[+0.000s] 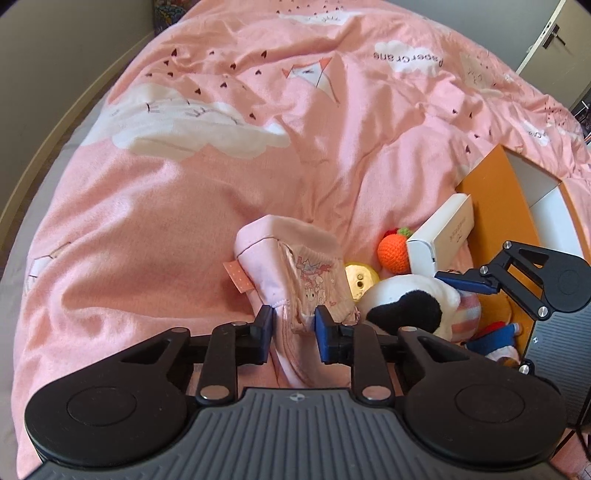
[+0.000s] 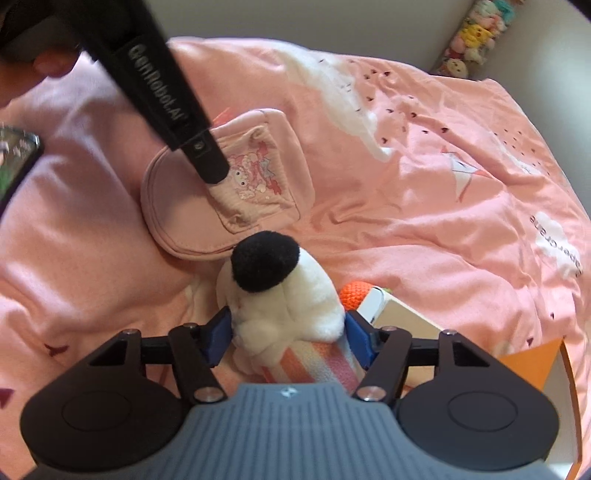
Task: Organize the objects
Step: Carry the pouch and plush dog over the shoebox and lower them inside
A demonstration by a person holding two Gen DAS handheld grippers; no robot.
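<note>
A pink fabric pouch with a cartoon print lies on the pink duvet. My left gripper is shut on its near edge, fabric pinched between the blue pads. In the right wrist view the pouch lies ahead with a left finger pressed into it. A white plush toy with a black patch and striped body sits between the pads of my right gripper, which press its sides. The same plush toy lies right of the pouch, with a right finger over it.
Next to the plush lie an orange crochet fruit, a gold round object, a white box and a small red-and-blue doll. An orange open box stands at the right. Soft toys line the far wall.
</note>
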